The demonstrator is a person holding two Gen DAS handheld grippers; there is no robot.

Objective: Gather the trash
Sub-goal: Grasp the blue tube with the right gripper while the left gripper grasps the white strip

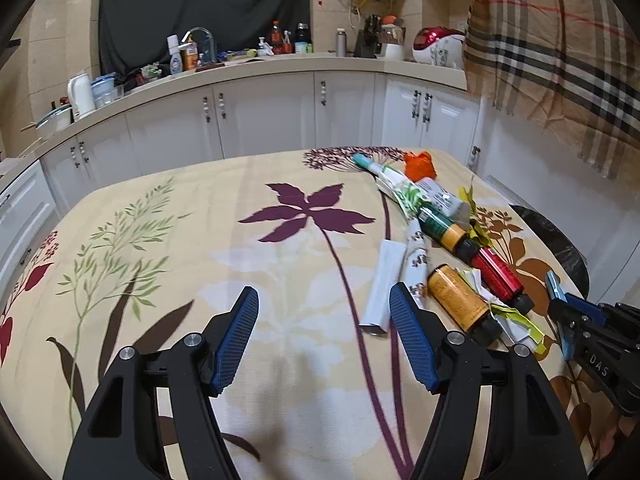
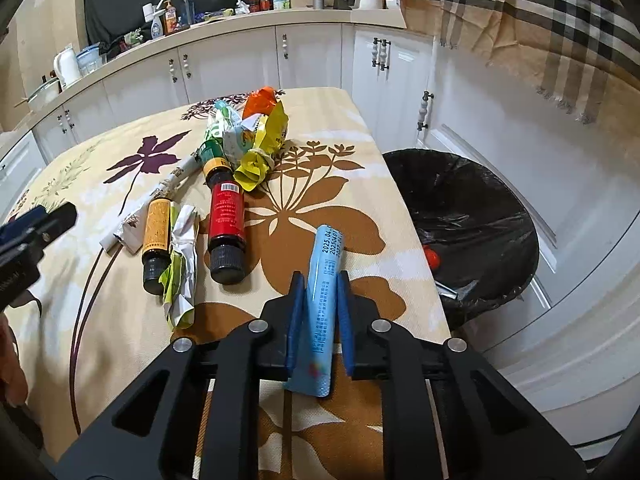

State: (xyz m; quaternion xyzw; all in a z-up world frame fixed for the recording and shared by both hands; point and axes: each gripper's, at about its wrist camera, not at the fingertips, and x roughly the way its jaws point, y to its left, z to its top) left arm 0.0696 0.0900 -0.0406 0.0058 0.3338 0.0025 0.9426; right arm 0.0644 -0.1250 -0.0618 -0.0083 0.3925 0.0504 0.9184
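Note:
My right gripper is shut on a light blue tube just above the table's right side; the tube sticks out past both ends of the pads. My left gripper stands open over the flowered tablecloth with nothing between its fingers. To its right lies the trash: a white flat tube, an orange-label bottle, a red-label bottle, crumpled wrappers and a green-and-orange bottle. The right wrist view shows the same heap, with the red-label bottle, the orange-label bottle and a yellow wrapper.
A bin lined with a black bag stands on the floor off the table's right edge, with some items inside. White cabinets and a cluttered counter run behind the table. A plaid cloth hangs at upper right.

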